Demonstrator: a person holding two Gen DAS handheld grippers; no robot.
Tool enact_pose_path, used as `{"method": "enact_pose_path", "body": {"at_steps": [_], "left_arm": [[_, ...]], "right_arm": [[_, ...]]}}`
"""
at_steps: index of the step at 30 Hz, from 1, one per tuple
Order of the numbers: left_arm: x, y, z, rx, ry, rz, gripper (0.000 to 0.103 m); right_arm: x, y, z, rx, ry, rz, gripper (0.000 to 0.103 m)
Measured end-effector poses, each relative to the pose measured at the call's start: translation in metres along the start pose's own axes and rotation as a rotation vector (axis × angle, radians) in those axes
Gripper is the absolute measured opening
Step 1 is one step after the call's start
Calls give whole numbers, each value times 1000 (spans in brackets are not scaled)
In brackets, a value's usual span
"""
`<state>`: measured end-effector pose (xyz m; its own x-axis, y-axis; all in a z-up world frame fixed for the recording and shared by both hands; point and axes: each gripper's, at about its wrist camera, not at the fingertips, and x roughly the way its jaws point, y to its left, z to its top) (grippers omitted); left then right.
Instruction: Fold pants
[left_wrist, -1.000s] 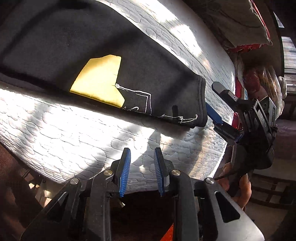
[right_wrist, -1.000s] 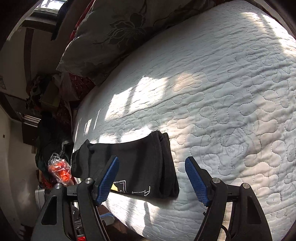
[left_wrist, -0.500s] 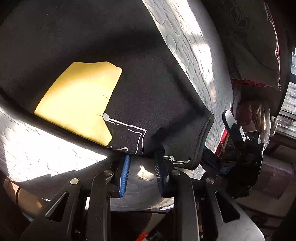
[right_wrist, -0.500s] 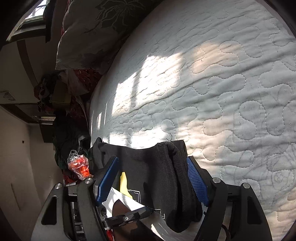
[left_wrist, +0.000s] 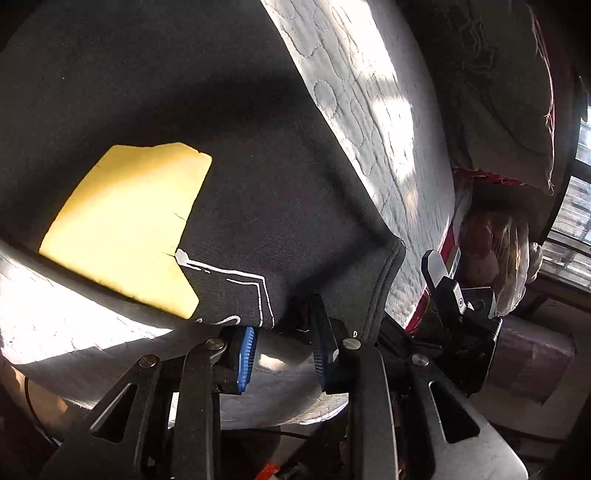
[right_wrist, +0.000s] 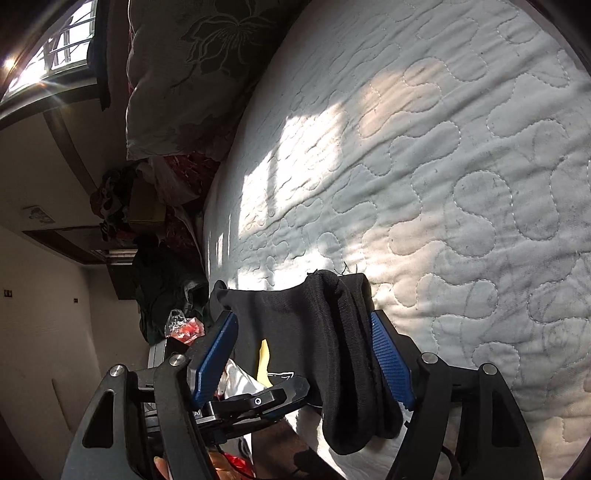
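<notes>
The black pants (left_wrist: 229, 155) with a yellow patch (left_wrist: 125, 225) and white line print lie on the white quilted mattress (left_wrist: 365, 92), their cuff end at its near edge. My left gripper (left_wrist: 284, 343) is open, its blue pads either side of the hanging cuff edge. The right gripper (left_wrist: 454, 306) shows beside the cuff on the right. In the right wrist view the pants (right_wrist: 295, 332) lie bunched between my open right gripper (right_wrist: 303, 362) pads, the folded cuff touching the right pad. The left gripper (right_wrist: 255, 402) sits below.
A large floral pillow (right_wrist: 192, 66) lies at the head of the mattress (right_wrist: 443, 166). Clutter, a plastic bag (right_wrist: 184, 326) and dark clothes are piled beside the bed. A window (left_wrist: 572, 221) is at far right.
Both grippers have moved in from clear of the mattress edge to straddle the pants cuff. The right jaws have narrowed a little around the fabric.
</notes>
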<state>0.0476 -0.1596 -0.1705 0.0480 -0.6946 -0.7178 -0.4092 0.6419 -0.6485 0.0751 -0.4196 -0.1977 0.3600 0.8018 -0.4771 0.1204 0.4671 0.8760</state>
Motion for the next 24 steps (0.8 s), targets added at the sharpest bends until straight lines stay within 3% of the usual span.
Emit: {"method": "enact_pose_path", "body": {"at_steps": [5, 8, 12, 13, 14, 19, 24], "left_arm": [[12, 0, -7, -12, 18, 19, 22], [15, -8, -9, 8, 2, 46, 22], [21, -14, -2, -8, 26, 24, 22], [21, -14, 1, -3, 38, 20, 20], [21, -14, 2, -6, 51, 15, 11], [16, -8, 7, -32, 104, -34, 7], [13, -6, 2, -14, 111, -28, 7]], "right_arm": [[2, 5, 1, -1, 10, -55, 66], [4, 9, 4, -21, 14, -94, 49], [8, 9, 3, -40, 48, -133, 30], [9, 10, 3, -49, 53, -150, 28], [8, 11, 2, -56, 52, -157, 25], [1, 19, -2, -85, 33, -176, 21], [0, 24, -7, -123, 28, -222, 20]]}}
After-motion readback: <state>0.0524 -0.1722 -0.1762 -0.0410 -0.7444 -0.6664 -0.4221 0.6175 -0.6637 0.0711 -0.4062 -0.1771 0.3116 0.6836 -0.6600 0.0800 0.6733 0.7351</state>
